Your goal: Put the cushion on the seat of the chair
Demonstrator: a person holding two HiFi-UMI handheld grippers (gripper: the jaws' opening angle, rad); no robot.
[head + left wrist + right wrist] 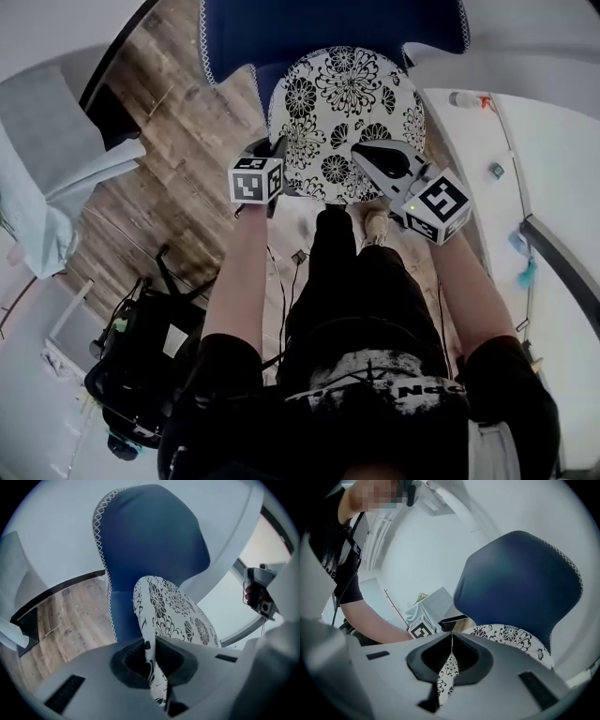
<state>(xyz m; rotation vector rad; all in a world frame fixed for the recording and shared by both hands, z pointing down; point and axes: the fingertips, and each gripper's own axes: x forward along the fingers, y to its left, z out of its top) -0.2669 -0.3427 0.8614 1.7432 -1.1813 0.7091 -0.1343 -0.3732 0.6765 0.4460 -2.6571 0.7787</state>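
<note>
Nearest, the left gripper [269,150] and the right gripper [372,156], grey moulded plastic, each carrying a black-and-white marker cube, are both clenched on the near rim of the cushion [347,103], one at each side. In each gripper view a thin fold of fabric is pinched between the dark pads. The cushion is round and flattish, white cloth printed with black flowers. It lies over the seat of the chair [328,28], covering most of it. Whether it rests on the seat cannot be told. Behind it rises the curved navy backrest, edged with white zigzag stitching. Wood-plank floor [187,159] lies around, with a black bag [141,366] well to the left.
</note>
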